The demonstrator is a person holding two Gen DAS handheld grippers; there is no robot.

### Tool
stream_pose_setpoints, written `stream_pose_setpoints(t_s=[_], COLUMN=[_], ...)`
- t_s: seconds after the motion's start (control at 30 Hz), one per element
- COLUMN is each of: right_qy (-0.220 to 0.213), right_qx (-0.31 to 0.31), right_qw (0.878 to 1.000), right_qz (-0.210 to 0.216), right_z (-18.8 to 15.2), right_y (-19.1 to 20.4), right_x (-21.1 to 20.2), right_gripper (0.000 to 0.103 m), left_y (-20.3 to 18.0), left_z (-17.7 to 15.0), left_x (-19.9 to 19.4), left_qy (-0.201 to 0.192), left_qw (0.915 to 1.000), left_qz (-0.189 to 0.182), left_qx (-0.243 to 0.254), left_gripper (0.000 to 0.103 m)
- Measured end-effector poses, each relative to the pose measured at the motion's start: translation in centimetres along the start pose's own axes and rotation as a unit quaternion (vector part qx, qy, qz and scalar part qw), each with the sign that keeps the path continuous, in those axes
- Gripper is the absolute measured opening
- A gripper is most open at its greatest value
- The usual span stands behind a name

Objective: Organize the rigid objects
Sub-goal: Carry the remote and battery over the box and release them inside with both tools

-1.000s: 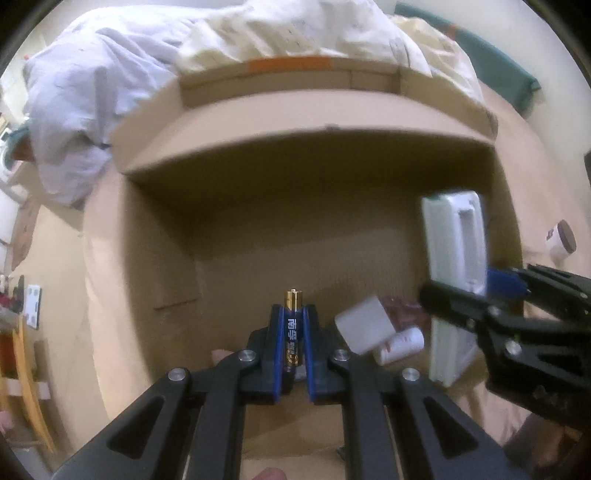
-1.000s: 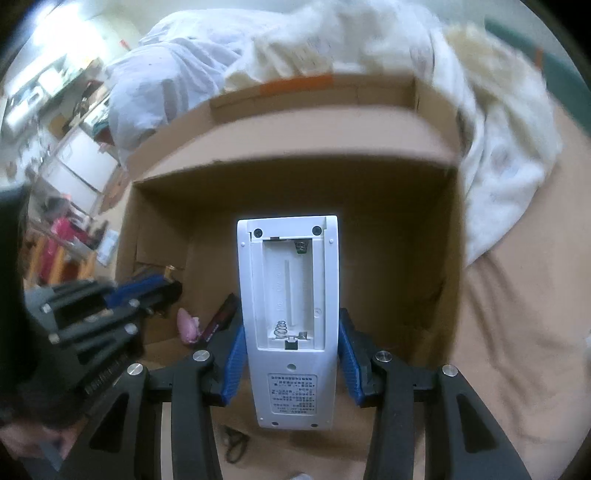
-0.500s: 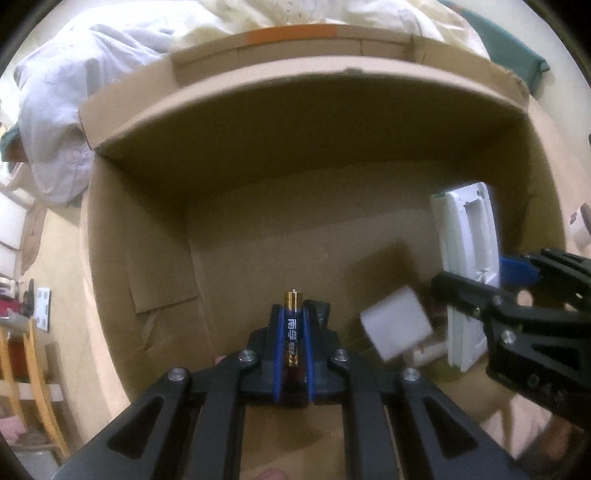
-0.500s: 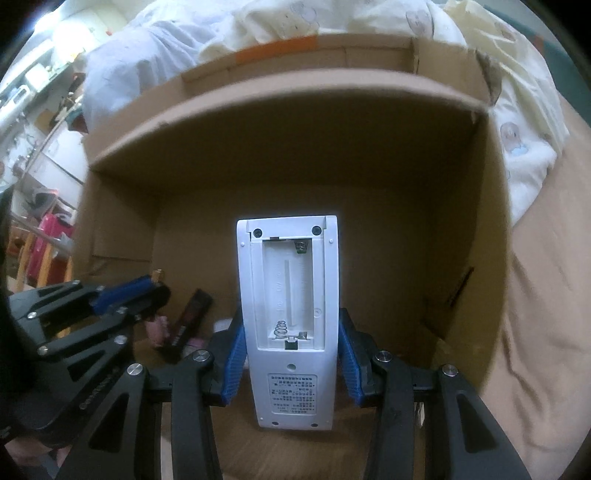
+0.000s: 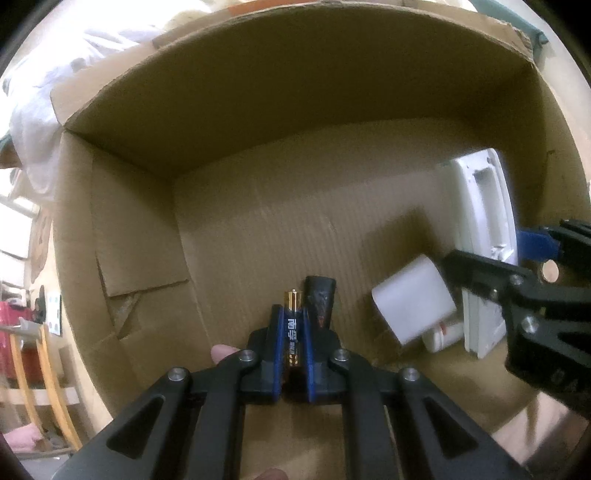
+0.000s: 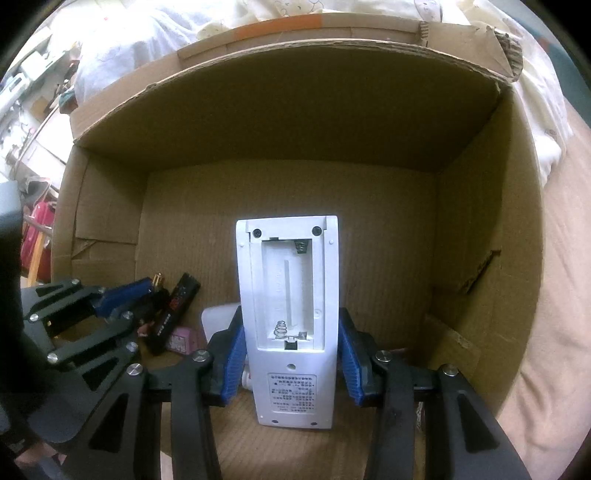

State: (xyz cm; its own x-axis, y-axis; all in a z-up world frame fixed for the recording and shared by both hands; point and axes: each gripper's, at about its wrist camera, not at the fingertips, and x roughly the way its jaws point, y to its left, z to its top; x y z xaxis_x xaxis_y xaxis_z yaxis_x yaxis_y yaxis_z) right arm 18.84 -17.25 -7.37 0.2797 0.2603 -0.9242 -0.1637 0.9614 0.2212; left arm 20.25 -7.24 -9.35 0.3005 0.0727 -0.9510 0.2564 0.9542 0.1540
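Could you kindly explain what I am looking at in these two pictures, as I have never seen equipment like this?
There is no robot here: a person holds a pair of hand-operated tongs in each hand, and each carries a wide-angle camera looking forward along its two fingers. One picture is from the left tongs, the other from the right tongs. Both point into an open cardboard box. The left tongs are shut on a small battery. The right tongs are shut on a white remote, turned back-up with its battery bay open and empty. On the box floor lie a black stick-shaped item, a white block, a small white bottle and something small and pink. Bedding lies behind the box.
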Motion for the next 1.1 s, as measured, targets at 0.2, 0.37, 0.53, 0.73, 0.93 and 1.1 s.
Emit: stream_pose_setpoints(t_s=[0.2,0.37,0.53,0.73,0.93,1.1], right_qy=[0.002,0.007,-0.021,-0.04,-0.051,-0.055], right_qx=[0.005,0.0,0.0,-0.003,-0.02,-0.019], right_qw=[1.0,1.0,0.999,0.997,0.997,0.996], right_qz=[0.006,0.009,0.031,0.062,0.06,0.062], right_z=[0.2,0.1,0.5,0.8,0.6,0.7], right_y=[-0.2,-0.2,-0.3,0.1,0.8,1.0], right_x=[0.1,0.2,-0.9,-1.9,-2.1,-2.2], right_gripper=[0.048,0.053,0.073,0.097,0.103,0.103], left_y=[0.2,0.6,0.7,0.4,0.1,0.1], left_z=[0.2,0.0,0.1,0.2,0.0,0.1], left_x=[0.2,0.1,-0.3,-0.8,-1.2,-1.5], left_qy=[0.004,-0.001,-0.006,-0.009,-0.027,-0.021], left_qw=[1.0,1.0,0.9997,0.9983,0.998,0.9977], left_qz=[-0.004,-0.007,-0.019,-0.055,-0.054,-0.058], left_qx=[-0.006,-0.005,-0.011,-0.018,-0.018,-0.027], left_gripper=[0.009,0.015,0.057,0.081,0.095,0.095])
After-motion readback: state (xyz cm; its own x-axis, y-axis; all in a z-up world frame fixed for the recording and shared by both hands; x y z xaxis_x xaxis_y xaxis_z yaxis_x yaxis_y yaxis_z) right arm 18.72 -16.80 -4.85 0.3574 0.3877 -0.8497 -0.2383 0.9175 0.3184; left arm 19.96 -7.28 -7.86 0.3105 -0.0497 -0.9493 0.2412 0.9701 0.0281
